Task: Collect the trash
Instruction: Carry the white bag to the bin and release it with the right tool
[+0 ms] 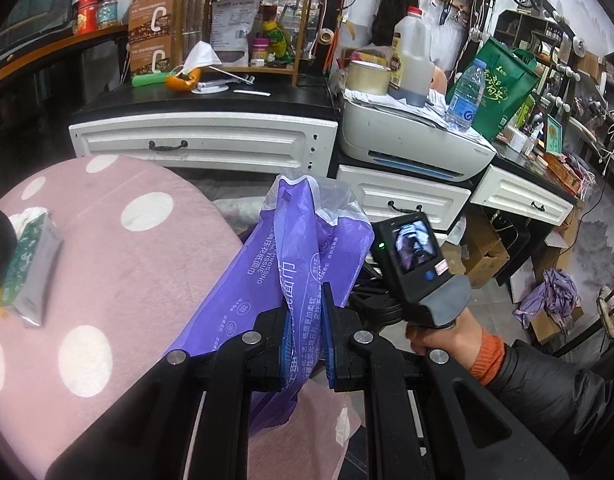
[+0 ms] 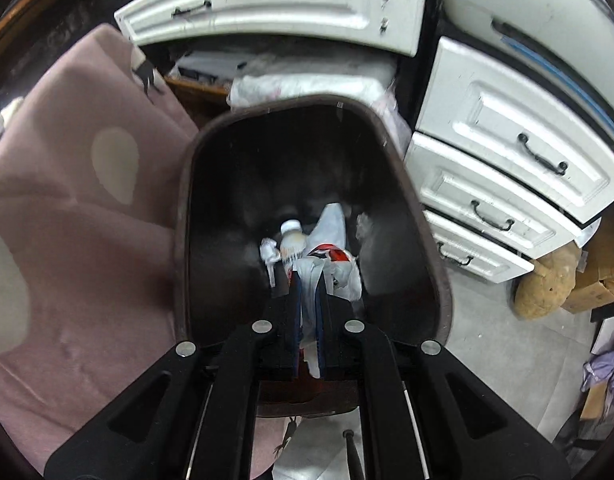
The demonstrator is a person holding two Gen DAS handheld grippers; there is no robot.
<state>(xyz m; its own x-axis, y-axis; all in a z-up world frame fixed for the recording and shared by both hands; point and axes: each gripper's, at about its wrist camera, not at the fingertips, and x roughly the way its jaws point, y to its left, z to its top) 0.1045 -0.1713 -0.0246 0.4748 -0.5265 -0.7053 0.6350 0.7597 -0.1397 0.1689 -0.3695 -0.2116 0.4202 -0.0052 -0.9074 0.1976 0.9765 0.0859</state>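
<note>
My left gripper [image 1: 306, 300] is shut on a purple plastic tissue wrapper [image 1: 291, 232], which stands up crumpled above the jaws over the pink dotted cover [image 1: 127, 260]. In the right wrist view my right gripper [image 2: 309, 280] points down into a dark brown bin [image 2: 387, 140]. A strip of white wrapper [image 2: 309, 308] is pinched between its blue pads. At the bottom of the bin lie a small white bottle [image 2: 293, 236] and a white and red plastic bag [image 2: 339, 256]. A green tissue pack [image 1: 31, 264] lies on the pink cover at the left.
White drawers [image 2: 507, 168] stand right of the bin, and a printer [image 1: 407, 140] sits above them with a water bottle [image 1: 465, 96] and a jug on top. A hand in an orange cuff [image 1: 447, 336] holds the right device. Boxes and a purple rag [image 1: 547, 296] clutter the floor.
</note>
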